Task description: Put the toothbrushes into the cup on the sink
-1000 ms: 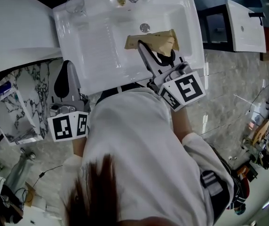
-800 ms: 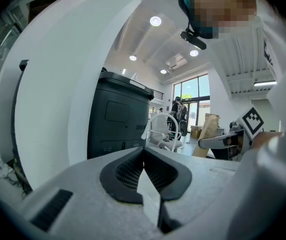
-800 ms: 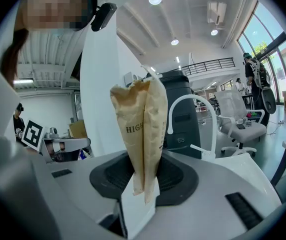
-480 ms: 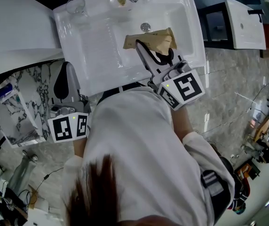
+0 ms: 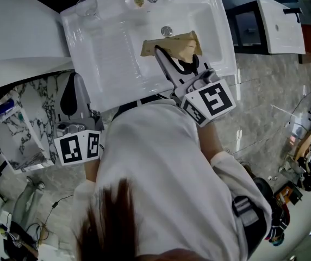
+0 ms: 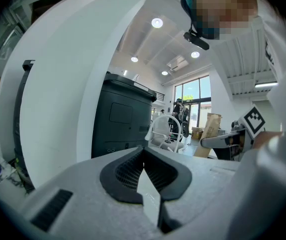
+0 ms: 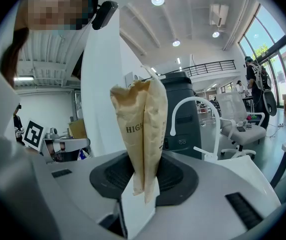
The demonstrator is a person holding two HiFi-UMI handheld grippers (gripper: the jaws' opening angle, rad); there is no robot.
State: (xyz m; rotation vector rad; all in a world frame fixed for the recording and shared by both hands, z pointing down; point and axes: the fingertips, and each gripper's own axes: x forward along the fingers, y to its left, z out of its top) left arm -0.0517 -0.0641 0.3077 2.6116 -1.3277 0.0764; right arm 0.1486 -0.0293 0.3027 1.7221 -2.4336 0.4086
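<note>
Gripping a brown paper packet by its lower edge in the right hand-held gripper, the print "HIGH" readable only in the right gripper view. Hovering it over the basin of the white sink, near the drain, a placing given only by the head view, along with the clear cup standing on the sink's far left corner. Hanging the left hand-held gripper off the sink's near left corner, jaws pressed together on nothing in the left gripper view
</note>
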